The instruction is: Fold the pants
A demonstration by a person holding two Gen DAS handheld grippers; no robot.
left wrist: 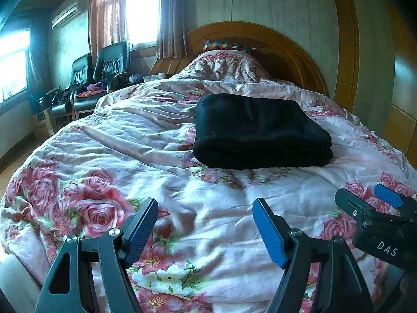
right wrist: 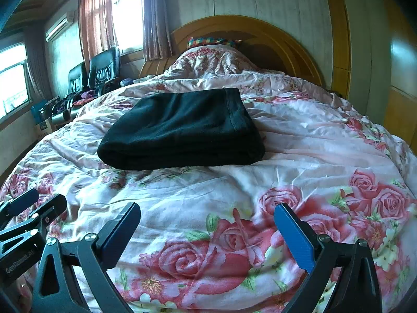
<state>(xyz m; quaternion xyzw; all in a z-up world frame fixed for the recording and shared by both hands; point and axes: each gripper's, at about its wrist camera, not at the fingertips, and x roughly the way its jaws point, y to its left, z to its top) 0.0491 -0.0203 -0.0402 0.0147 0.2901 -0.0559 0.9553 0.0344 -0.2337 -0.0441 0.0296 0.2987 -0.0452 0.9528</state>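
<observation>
Both grippers sit low over the rose-print pink quilt, jaws spread wide w/ nothing between them — left gripper and right gripper are side by side, apart from the cloth. Black fleece pants lie folded in a thick stacked rectangle mid-bed, ahead of both grippers — curved wooden headboard beyond.

This is a home bedroom. A bed under a rumpled rose-print quilt fills the room, backed by an arched wooden headboard with a pillow against it. Curtains hang by bright windows, an air conditioner sits high on the wall, and two black armchairs stand along the bed's left edge.
</observation>
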